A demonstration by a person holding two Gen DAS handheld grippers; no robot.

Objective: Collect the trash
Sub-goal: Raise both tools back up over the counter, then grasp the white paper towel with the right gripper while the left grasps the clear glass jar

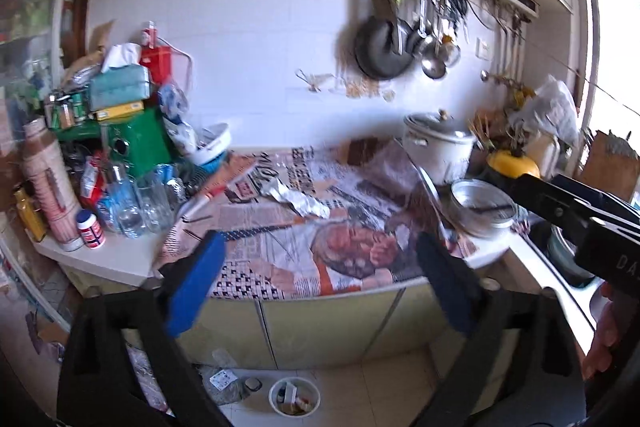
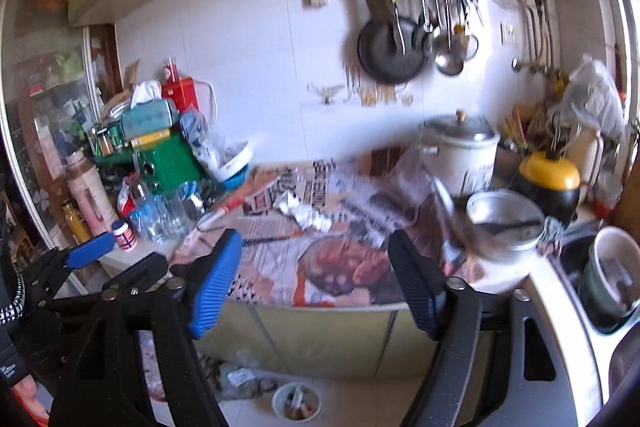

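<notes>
Both claws [image 1: 320, 279] [image 2: 316, 283] gape empty above the floor cup [image 1: 294, 395] (scraps inside).

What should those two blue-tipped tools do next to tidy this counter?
Probably bring the left tool forward to the crumpled white wrapper on the newspaper. Both tools are open and hold nothing, and that wrapper lies loose, ahead of them.

Home kitchen, hanging pans [image 1: 382, 53], rice cooker [image 1: 438, 145], cluttered counter [image 1: 120, 259]
</notes>
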